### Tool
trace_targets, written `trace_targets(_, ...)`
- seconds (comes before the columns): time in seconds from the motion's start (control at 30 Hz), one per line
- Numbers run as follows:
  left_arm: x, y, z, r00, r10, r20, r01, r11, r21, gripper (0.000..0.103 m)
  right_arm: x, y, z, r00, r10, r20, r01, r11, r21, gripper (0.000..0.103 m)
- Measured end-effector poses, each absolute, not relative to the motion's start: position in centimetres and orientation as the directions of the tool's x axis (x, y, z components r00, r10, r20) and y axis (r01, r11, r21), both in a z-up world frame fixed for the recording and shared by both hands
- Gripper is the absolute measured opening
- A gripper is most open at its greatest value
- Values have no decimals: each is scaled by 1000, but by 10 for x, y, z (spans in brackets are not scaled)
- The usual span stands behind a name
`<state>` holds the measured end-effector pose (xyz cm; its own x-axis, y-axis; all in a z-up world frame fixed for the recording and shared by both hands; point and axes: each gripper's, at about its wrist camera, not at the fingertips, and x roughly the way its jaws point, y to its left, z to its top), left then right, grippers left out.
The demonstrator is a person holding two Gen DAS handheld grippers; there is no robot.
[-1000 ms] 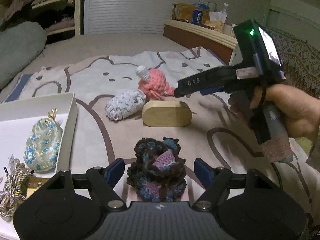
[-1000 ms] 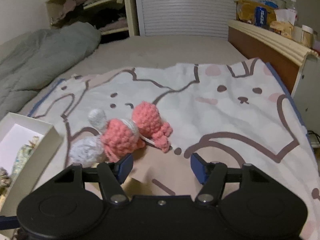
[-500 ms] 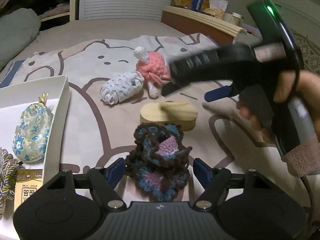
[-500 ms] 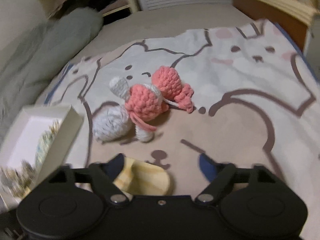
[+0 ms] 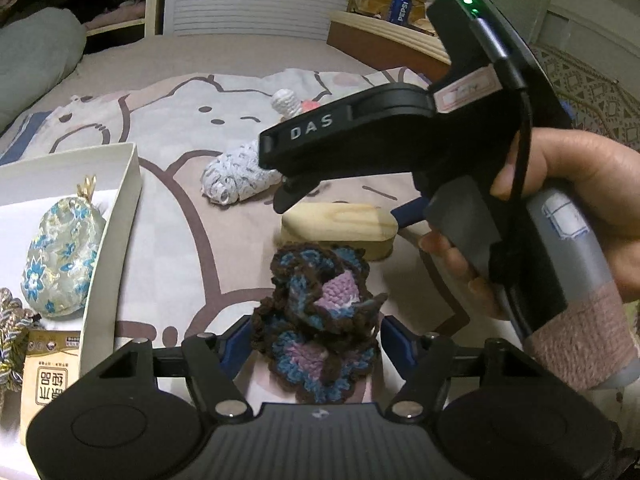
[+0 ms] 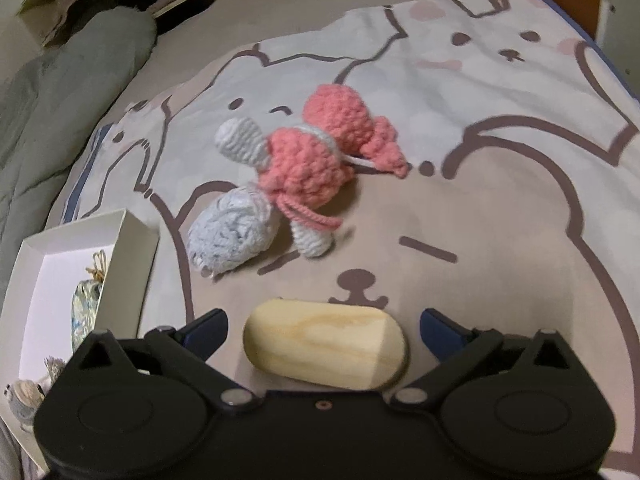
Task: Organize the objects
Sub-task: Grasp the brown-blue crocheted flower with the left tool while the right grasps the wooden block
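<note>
In the left wrist view the person's right hand [image 5: 560, 216] wraps the grey handle at the right of the frame, tilting the right gripper [image 6: 322, 326] steeply down toward the bed so that its black body crosses the upper middle. From its own camera that gripper's jaws have just been opening and now stand wide on either side of the wooden block [image 6: 324, 354], low in the frame, clear of both rounded ends. The block is a smooth, pale, pill-shaped slab with visible grain, its long axis running left to right across the picture. The left gripper [image 5: 316, 340] sits at the bottom centre of its view, angled down; its jaws have just been closing around the crocheted flower [image 5: 320, 320], a ruffled brown, blue and purple yarn piece, and the blue pads appear to touch its edges, though the wool hides the contact. Above the block lie a grey-white yarn ball [image 6: 232, 236] and a knobbly pink crocheted toy [image 6: 316, 156] on the bear-print blanket [image 6: 500, 208]. At the left edge a white cardboard box [image 5: 120, 220] holds a floral brocade pouch [image 5: 60, 256].
</note>
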<state>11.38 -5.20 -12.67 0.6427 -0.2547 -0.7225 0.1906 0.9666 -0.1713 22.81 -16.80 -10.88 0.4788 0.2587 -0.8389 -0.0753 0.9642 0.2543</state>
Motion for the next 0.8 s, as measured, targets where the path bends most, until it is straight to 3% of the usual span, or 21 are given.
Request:
trace_targets(0.2,115,-51,-129,642,-269,-718,181,963,-199,67,229,-154,-117,499,199,-843,-109,980,167,102)
trace_targets(0.3,117,-51,-128,642,-274,-716,180,962,-206,67,227,-159,-115,499,234,-835,-155,972,179,91)
trace_targets(0.8,125,-58,-131,637,-267,-723,172,964,-204,60,207,-217,-100,469,245,-848,-340,937,83,91)
